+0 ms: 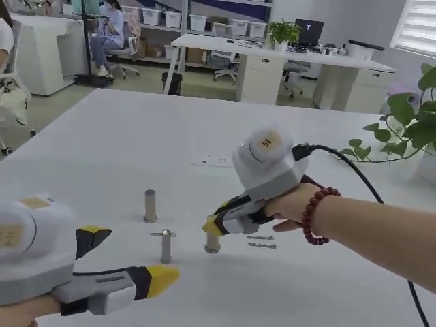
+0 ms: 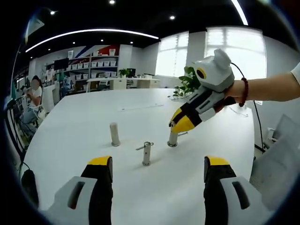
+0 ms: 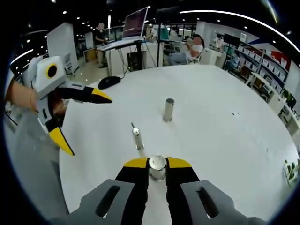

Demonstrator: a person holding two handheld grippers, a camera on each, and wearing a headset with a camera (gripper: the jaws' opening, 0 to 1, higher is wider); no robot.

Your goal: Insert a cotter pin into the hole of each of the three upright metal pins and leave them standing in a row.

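**Desk:** What's closest to you?

**Me:** My left tongs (image 1: 131, 254), low over the counter (image 1: 204, 136), spread wide and holding nothing. I read that as the free hand, kept ready to fetch a cotter.

**Desk:** And the right?

**Me:** My right tongs (image 3: 157, 163) are clamped on the top of the nearest metal pin (image 3: 157, 171), one jaw on either side. The pin stands on its base with its long axis straight up. I'd judge the grip is there to steady it, so it can't tip or turn while a cotter goes in. I can't make out its hole from here.

**Desk:** Any spare cotters?

**Me:** Two loose cotter pins (image 1: 261, 241) lie flat just beside that pin, on its right. They sit side by side, with their long axes along the counter.

**Desk:** Further out?

**Me:** The middle pin (image 1: 165, 251) is upright and apart from both tongs. It already carries a cotter pin (image 1: 163, 234) through its upper end. That cotter runs level, crosswise to the pin, with the looped head on one side and the legs out the other.

**Desk:** And the last one?

**Me:** The far pin (image 1: 150, 206) is upright and bare. By my count that's one done and two to go. The three make a bent line, not a straight row.
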